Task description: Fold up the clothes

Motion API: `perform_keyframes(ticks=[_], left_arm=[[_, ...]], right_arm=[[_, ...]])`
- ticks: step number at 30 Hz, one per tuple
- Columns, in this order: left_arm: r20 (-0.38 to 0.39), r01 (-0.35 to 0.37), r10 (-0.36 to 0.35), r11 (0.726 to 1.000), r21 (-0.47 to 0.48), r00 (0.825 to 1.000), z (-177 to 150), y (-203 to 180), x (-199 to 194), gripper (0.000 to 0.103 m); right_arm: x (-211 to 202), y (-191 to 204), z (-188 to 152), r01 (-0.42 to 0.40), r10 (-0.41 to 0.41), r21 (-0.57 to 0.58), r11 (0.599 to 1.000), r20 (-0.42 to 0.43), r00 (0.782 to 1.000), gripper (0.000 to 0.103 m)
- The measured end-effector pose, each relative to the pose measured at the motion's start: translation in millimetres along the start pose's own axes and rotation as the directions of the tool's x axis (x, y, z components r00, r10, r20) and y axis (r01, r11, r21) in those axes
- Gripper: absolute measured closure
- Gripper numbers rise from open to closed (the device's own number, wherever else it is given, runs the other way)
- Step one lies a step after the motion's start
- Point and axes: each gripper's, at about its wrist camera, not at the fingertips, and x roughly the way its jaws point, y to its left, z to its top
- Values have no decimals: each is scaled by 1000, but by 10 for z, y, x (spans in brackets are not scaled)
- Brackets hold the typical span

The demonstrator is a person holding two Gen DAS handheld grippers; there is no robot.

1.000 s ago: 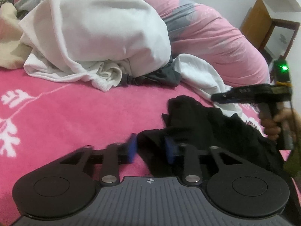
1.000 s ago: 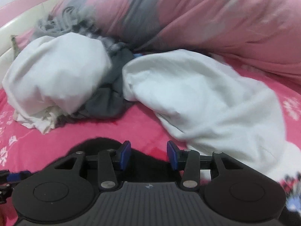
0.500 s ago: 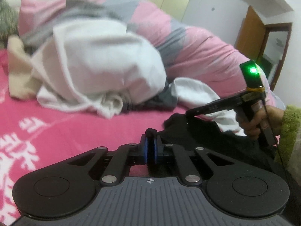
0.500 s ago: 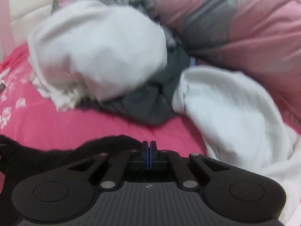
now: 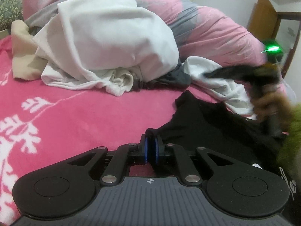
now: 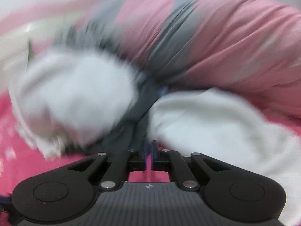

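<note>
One black garment (image 5: 212, 124) lies on the bed (image 5: 84, 113); left gripper (image 5: 151, 148) pinches its corner. Right gripper (image 6: 148, 155) fingers nearly closed, seemingly empty. Two white garments (image 5: 112, 43) behind.

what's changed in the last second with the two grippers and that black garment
The left gripper, open a second ago, has closed on an edge of the black garment. The right gripper has also closed, though no cloth shows between its fingers now, and it is swinging fast, blurring its view. The white clothes pile and pink duvet stayed put.
</note>
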Motion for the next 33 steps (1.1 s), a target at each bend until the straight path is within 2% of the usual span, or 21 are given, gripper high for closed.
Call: perform_keyframes(ticks=[1,2,3,5,7,9,12,16,17,18,19,21,22,25,26,28,29,30,32,33], left_arm=[[-2,-2,2,1000,0,1000,-4,-1,1,93],[-4,-2,2,1000,-3,1000,-7,3,-1,93],[-8,-1,1,1000,-10,1000,-8,12,-4,92],[-15,1,-1,1000,-25,1000,-5,31,3,92],[-18,3,-4,999,-35,1000,-3,45,7,91],[-17,3,-4,999,-39,1000,1,46,19,91],[-11,5,-5,999,-41,1000,-3,47,21,91],[-2,11,-11,999,-53,1000,-6,63,30,90],[0,12,-12,998,-55,1000,-6,65,32,90],[2,11,-11,998,-54,1000,-6,65,37,90],[4,11,-11,999,-53,1000,-5,63,39,90],[8,10,-9,999,-47,1000,-5,56,37,90],[10,9,-9,999,-45,1000,-4,52,36,90],[4,4,-4,999,-37,1000,1,41,49,90],[2,4,-4,999,-38,1000,3,44,53,90],[-4,8,-8,999,-48,1000,7,62,61,89],[-9,13,-13,998,-55,1000,10,75,65,88],[-17,20,-22,998,-66,1000,15,91,69,84],[-32,38,-41,996,-86,999,26,121,75,80],[-36,51,-54,994,-93,998,31,129,72,74]], right_arm=[[-242,-145,56,21,-22,34,999,32,999,72],[-478,-310,77,56,-60,68,996,57,997,53],[-706,-488,53,95,-101,95,991,66,993,46],[-1155,-846,-2,172,-185,149,974,75,980,41],[-1411,-1180,-197,262,-266,178,949,-3,964,35],[-1539,-1446,-449,319,-305,190,928,-100,947,35],[-1490,-1598,-835,339,-306,166,926,-196,932,36],[-1310,-1670,-1065,331,-299,125,935,-222,928,38],[-1264,-1672,-1121,329,-297,113,938,-231,927,40],[-1226,-1678,-1188,335,-303,93,938,-253,919,53],[-1196,-1680,-1250,341,-310,75,937,-271,911,60],[-1257,-1623,-1250,345,-322,67,936,-229,918,101],[-1291,-1594,-1226,353,-334,65,933,-201,921,101],[-1232,-1656,-1244,421,-398,90,903,-193,897,101],[-1157,-1690,-1288,445,-417,97,890,-217,882,100],[-1134,-1662,-1306,471,-444,117,875,-199,874,95],[-1177,-1665,-1273,479,-447,159,863,-201,872,84],[-1220,-1659,-1236,486,-450,197,851,-202,870,64],[-1291,-1476,-1103,475,-439,211,855,-195,877,46],[-1326,-1384,-1036,469,-434,217,856,-192,880,44]])
